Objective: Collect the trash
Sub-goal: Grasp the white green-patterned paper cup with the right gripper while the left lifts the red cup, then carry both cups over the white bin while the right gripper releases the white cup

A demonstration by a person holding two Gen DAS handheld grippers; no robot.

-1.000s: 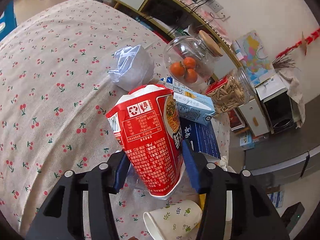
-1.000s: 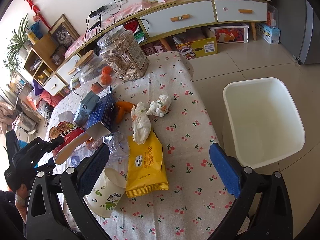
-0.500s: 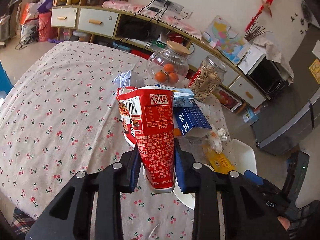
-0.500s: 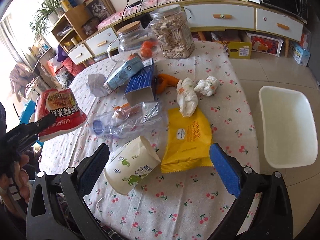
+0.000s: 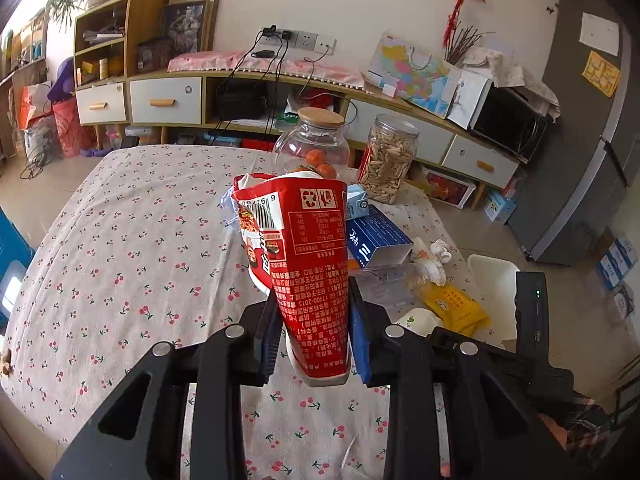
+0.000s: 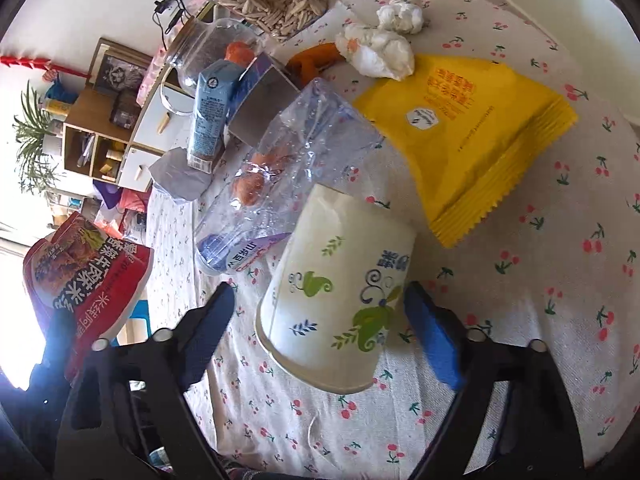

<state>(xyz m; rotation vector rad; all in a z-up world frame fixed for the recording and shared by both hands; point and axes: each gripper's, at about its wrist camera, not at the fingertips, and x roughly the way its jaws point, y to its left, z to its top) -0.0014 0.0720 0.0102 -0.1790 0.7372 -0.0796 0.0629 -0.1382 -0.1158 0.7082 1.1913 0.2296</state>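
Your left gripper (image 5: 316,340) is pinching the red noodle cup (image 5: 308,264) near its base, both pads pressed against its sides, and the cup sits in the centre of the left view, held above the tablecloth (image 5: 132,248). Its top is crumpled; you cannot tell what is inside. Your right gripper (image 6: 320,320) is spread wide, its pads on either side of the paper cup (image 6: 340,308) without touching it; that cup lies on its side at lower centre of the right view, mouth toward the camera. Just above it lies a clear crushed bottle (image 6: 280,176), with orange bits showing in or behind it, and to its right the yellow packet (image 6: 476,128). Two tissue wads (image 6: 384,44) sit at the top, and a milk carton (image 6: 210,116) stands at upper left. The lidded jar (image 5: 316,148) holds oranges and the second jar (image 5: 388,164) holds seeds. The white bin (image 6: 560,12) shows at the upper right edge; its contents are out of sight. Only the left view shows the sideboard (image 5: 168,100), microwave (image 5: 508,124) and fridge (image 5: 580,128); only the right view shows the paper cup's leaf print and the noodle cup's front label.
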